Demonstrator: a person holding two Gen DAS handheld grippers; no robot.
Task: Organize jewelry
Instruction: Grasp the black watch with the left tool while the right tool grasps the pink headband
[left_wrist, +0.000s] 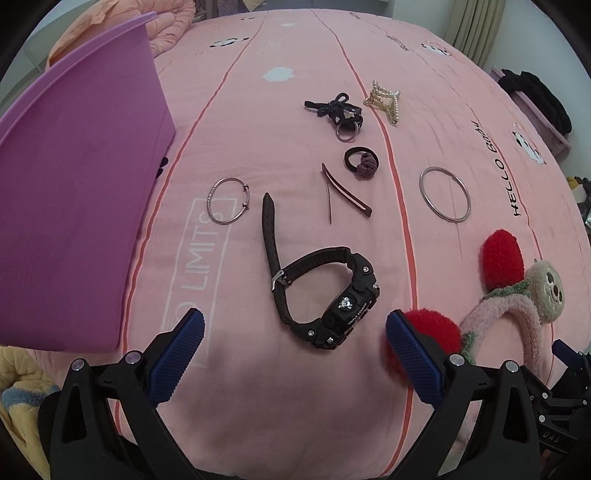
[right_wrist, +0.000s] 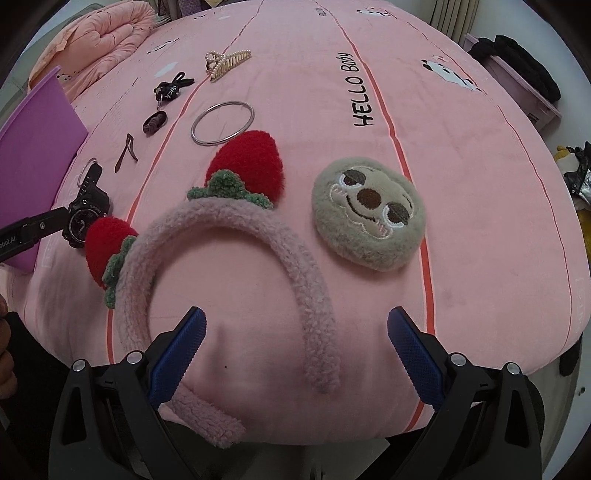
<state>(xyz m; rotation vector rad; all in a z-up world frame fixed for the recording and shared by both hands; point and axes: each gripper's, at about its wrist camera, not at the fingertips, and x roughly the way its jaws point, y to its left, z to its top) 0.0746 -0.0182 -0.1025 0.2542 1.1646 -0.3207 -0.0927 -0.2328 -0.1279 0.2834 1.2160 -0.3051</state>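
Left tongs (left_wrist: 293, 345): blue pads spread wide, holding nothing; they hover low over the pink bed (left_wrist: 258, 406), with the black watch (left_wrist: 325, 295) lying just ahead between the pad tips. Whether the right pad touches the near red strawberry pompom (left_wrist: 436, 332) cannot be told.

Right tongs (right_wrist: 295, 347): likewise spread wide and empty, straddling one leg of the fuzzy pink headband (right_wrist: 229, 236). The headband's other leg passes under the left pad, so contact there cannot be judged.

Hidden or unclear: the purple bin (left_wrist: 81, 184) is cut off at the left edge of the left wrist view and its interior is not visible. In the right wrist view the left tool's black arm crosses in front of the watch. The black cord keychain (left_wrist: 338, 110) is a tangle whose parts are hard to separate.

Count on the bed:
- one watch
- two silver bangles, a beaded one (left_wrist: 227, 199) near the bin and a plain one (left_wrist: 445, 199)
- one brown hair clip (left_wrist: 345, 194)
- one dark hair tie (left_wrist: 362, 162)
- one keychain
- one pearl claw clip (left_wrist: 384, 99)
- one headband bearing two strawberries
- one round plush face (right_wrist: 369, 214)
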